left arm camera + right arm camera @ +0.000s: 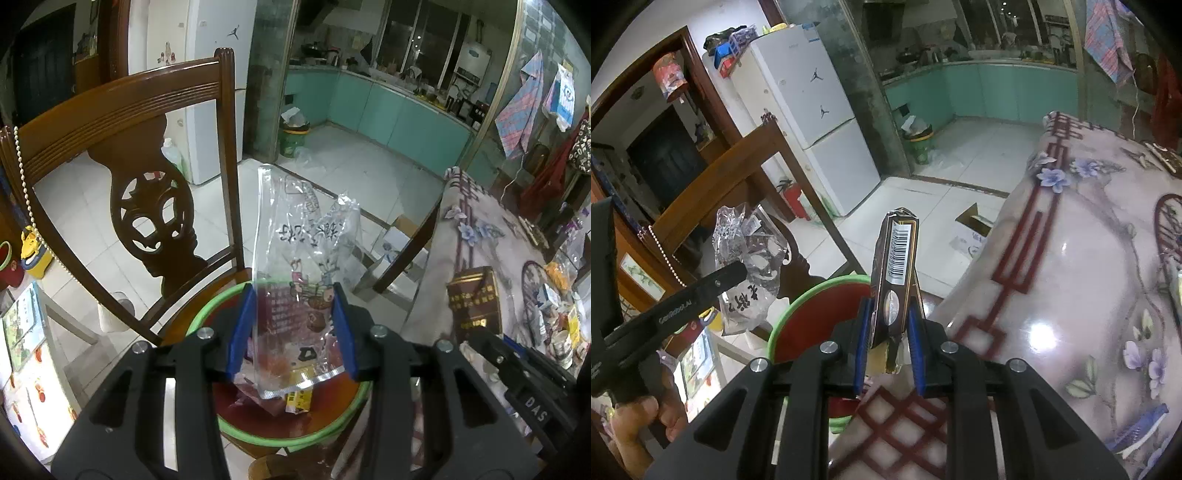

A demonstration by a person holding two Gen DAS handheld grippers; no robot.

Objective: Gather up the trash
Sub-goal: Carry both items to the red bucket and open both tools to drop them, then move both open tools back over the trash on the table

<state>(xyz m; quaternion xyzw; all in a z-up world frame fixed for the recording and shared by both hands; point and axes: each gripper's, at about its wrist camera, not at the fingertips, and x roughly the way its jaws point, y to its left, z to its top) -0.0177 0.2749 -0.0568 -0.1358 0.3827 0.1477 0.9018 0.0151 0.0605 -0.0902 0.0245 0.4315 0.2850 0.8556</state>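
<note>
**Two wrappers held over the green-rimmed bin**

The left wrist view looks straight down into the bin (207,314) — a red interior under a green rim, standing on the seat of a carved wooden chair (122,155), with a few scraps and a yellow wrapper already lying inside. The left hand-held gripper (291,328) is clamped on a clear plastic bag (295,266) printed with dark characters; its blue pads press the bag's two edges, and the bag stands up above the bin's mouth.

The right wrist view shows what the left one hides: the hand (639,424) gripping the left tool's handle, and the bag seen from the side, crumpled at its top. Here the right hand-held gripper (890,332) is closed tight on a slim dark box (895,258) with a barcode on its narrow face, held upright. The box sits beside the bin's rim, at the edge of the desk (1071,277) with its flowered cloth.

Both tools tilt downward, side by side.
</note>
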